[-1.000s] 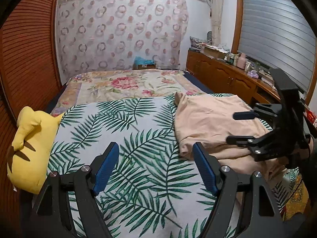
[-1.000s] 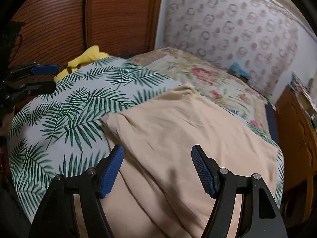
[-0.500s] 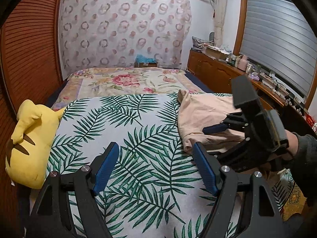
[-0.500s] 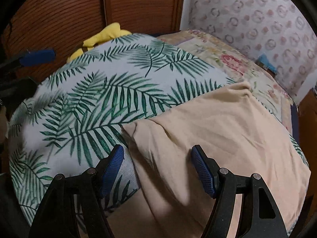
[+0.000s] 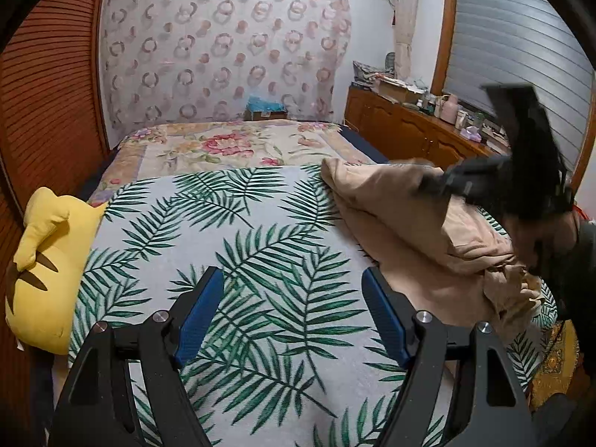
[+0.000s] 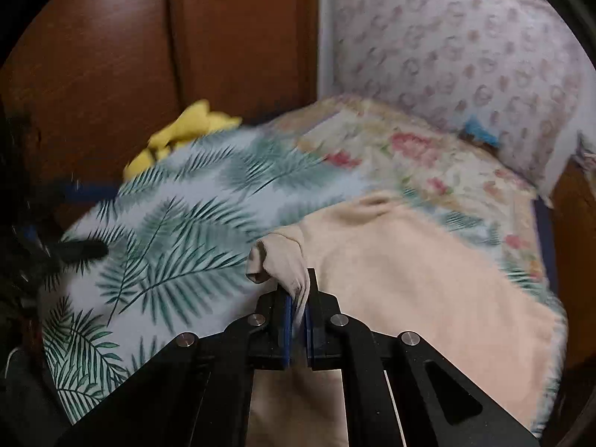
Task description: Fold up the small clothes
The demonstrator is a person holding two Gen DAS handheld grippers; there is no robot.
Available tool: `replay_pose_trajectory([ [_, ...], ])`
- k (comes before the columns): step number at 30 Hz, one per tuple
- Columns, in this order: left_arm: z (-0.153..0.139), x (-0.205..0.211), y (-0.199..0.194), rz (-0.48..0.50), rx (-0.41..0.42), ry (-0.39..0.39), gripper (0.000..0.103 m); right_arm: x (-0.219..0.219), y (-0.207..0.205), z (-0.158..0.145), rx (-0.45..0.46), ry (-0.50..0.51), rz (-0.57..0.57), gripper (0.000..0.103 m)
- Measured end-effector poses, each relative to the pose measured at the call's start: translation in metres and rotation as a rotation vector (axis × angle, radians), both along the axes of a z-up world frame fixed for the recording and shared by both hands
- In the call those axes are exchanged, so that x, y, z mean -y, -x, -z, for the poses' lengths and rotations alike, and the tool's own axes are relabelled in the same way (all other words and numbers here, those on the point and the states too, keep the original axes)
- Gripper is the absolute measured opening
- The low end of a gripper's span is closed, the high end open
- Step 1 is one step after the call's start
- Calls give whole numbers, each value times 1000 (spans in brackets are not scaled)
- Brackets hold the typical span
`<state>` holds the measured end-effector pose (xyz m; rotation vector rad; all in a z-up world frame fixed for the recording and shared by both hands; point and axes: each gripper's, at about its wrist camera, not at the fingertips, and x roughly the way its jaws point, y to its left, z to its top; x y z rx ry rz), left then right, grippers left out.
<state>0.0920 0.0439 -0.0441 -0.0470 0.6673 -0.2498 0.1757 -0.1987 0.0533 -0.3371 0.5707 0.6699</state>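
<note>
Your right tongs (image 6: 297, 307) have just clenched on a corner of the peach garment (image 6: 409, 279) lying on the bed's right side, so next bring your spread, empty left tongs (image 5: 292, 314) to another corner.

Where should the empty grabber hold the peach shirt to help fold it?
Probably the free far corner of the peach shirt, where it bunches up on the leaf-print sheet. The right gripper has just shut its jaws on a near corner. The left gripper, jaws open and empty, could come in from the sheet side and pinch that raised edge, not the flat middle.
</note>
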Motion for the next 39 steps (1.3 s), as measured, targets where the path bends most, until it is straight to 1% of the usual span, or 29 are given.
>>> replay_pose_trajectory([
  [3,0,5,0,14,-2,7,77,42,-8,-21,28,-17,88,5],
  [7,2,14,0,42,-12,3,77,90,-26,-33,68,-14,222,5],
  [9,2,19,1,55,-15,1,77,112,-41,-31,57,-22,303,5],
  [12,3,25,2,73,-22,-5,77,137,-67,-16,68,34,471,5],
  [13,3,28,2,81,-23,-8,77,140,-73,-10,57,50,499,5],
  [14,3,30,3,85,-24,-10,77,144,-78,-4,40,62,526,13],
  [15,3,32,3,89,-25,-12,77,147,-81,-1,28,68,559,17],
  [16,3,34,3,95,-26,-12,77,150,-82,2,24,67,583,26],
  [17,3,36,3,100,-27,-12,77,150,-81,2,24,57,593,40],
  [19,4,40,3,111,-32,-10,77,149,-75,-1,31,25,594,57],
  [20,4,43,4,114,-34,-9,77,143,-72,-1,32,17,590,59],
  [22,6,47,5,121,-40,-5,77,133,-59,1,29,7,565,59],
  [25,9,54,7,142,-48,6,77,128,-25,6,42,19,497,59],
  [27,10,60,8,157,-54,9,77,133,16,9,43,15,437,59],
  [31,15,74,10,191,-68,13,77,137,69,24,15,25,360,59],
  [32,16,78,10,200,-72,11,77,137,80,29,7,24,345,56],
  [33,17,82,11,206,-75,9,77,139,89,35,-11,23,333,52],
  [34,19,86,11,216,-79,3,77,143,98,40,-31,22,322,40],
  [35,20,89,12,222,-81,1,77,145,105,46,-45,23,312,32],
  [38,26,98,13,242,-97,-7,77,153,116,61,-93,-10,296,30],
  [39,28,99,13,245,-103,-13,77,154,116,63,-101,-5,303,30],
])
